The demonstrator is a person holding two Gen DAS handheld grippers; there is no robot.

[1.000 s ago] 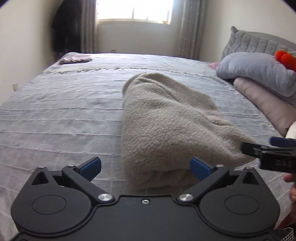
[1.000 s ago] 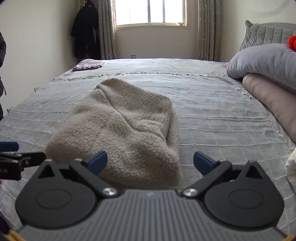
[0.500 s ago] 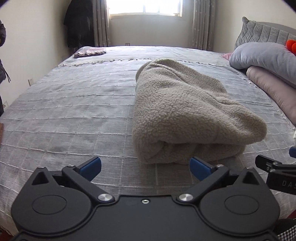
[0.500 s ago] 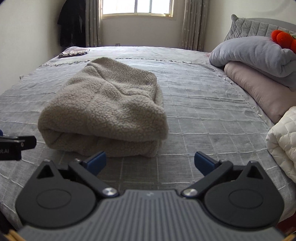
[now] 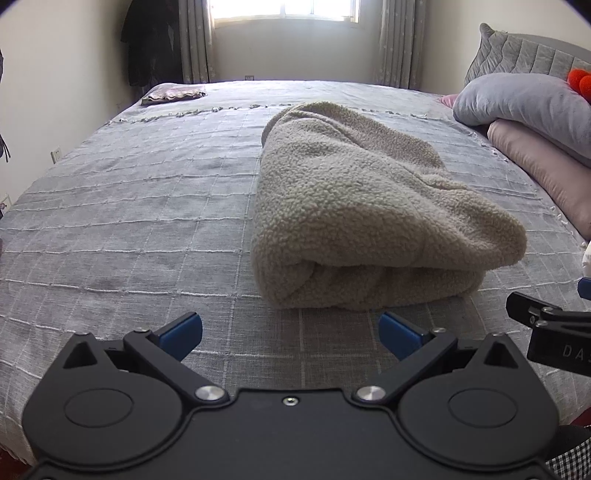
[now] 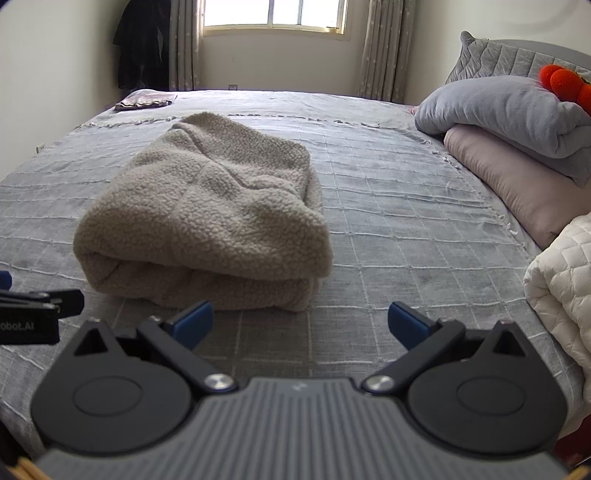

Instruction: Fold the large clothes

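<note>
While hovering low over the near edge of the grey bedspread (image 5: 122, 206), left gripper (image 5: 290, 329) spread wide, blue pads (image 5: 183, 328) well apart, nothing between them. Right gripper (image 6: 300, 321) likewise gaping and empty, blue fingertips (image 6: 406, 319) clear of any cloth. Folded beige fleece garment (image 5: 354, 206) resting in a thick bundle on the bedspread, just beyond the claws and touching neither. From the left wrist view, bundle ahead and slightly right of centre, its rolled near edge just past the right pad. From the right wrist view, same garment (image 6: 210, 214) ahead and left of centre, its near edge just beyond the left fingertip. Right claw's tip poking in at the right border of the left view, level with the bundle's near corner but apart from it. Grey pillow (image 6: 506, 107) stacked on a pink one (image 6: 517, 184) off to the right, white quilted item (image 6: 565, 288) nearer. Small folded cloth (image 5: 173, 95) at the far corner beneath the window (image 6: 275, 14).
</note>
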